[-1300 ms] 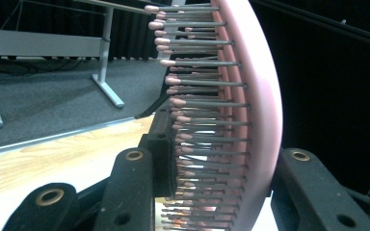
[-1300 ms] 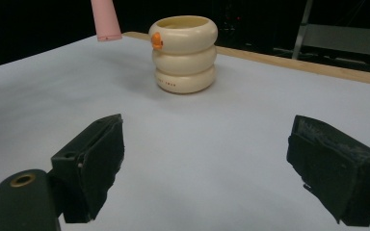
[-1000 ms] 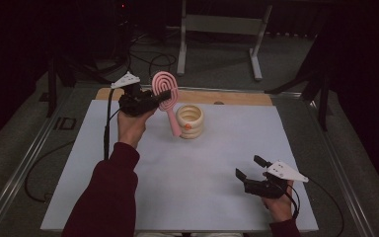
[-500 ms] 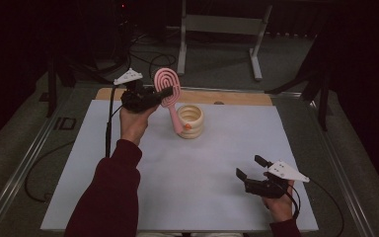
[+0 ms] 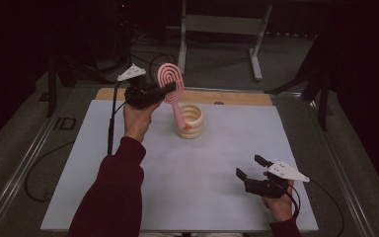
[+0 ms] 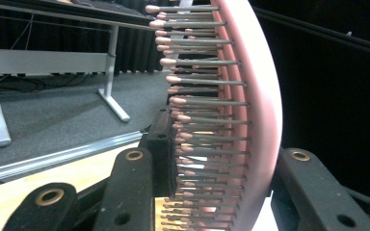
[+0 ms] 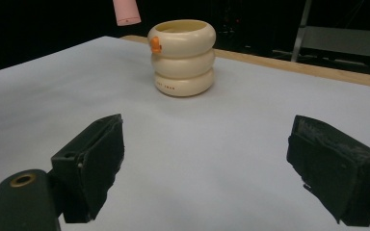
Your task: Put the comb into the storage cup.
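High view first: my left gripper is clamped on the head of the pink hairbrush, holding it up in the air behind and to the left of the cream ringed cup. From there the brush's handle slants down toward the cup, its end at or just over the rim; I cannot tell whether it touches. Left gripper view has the bristle side of the brush pressed between my two black jaws, the pink back curving off to the right. My right gripper rests low over the white table sheet, well in front of the cup and to its right, jaws spread wide with nothing between them. Right gripper view looks straight at the cup, standing upright, a small orange mark near its rim.
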`<state>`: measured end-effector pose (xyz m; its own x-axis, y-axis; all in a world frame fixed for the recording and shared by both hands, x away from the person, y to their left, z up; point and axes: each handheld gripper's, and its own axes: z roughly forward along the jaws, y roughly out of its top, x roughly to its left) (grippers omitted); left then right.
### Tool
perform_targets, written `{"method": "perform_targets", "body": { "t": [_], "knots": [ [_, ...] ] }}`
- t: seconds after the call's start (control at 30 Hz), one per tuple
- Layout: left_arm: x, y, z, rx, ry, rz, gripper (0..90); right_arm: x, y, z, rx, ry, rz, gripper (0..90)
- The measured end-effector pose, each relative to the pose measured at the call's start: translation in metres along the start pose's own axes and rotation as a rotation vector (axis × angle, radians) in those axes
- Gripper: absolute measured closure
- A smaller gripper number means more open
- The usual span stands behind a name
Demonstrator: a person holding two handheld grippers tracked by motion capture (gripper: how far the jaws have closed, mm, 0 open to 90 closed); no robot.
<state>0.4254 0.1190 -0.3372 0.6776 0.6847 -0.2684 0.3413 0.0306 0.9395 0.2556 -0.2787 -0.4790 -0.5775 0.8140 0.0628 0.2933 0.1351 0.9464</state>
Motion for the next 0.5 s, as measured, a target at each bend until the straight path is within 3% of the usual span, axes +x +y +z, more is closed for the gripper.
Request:
{"method": "perform_targets", "body": {
  "t": [0.5],
  "knots": [
    [-0.004,0.007,0.016,-0.009,-0.01,0.009,63.9,-0.001,0.001,-0.001,-0.01,0.005,0.007,13.0]
  ]
}}
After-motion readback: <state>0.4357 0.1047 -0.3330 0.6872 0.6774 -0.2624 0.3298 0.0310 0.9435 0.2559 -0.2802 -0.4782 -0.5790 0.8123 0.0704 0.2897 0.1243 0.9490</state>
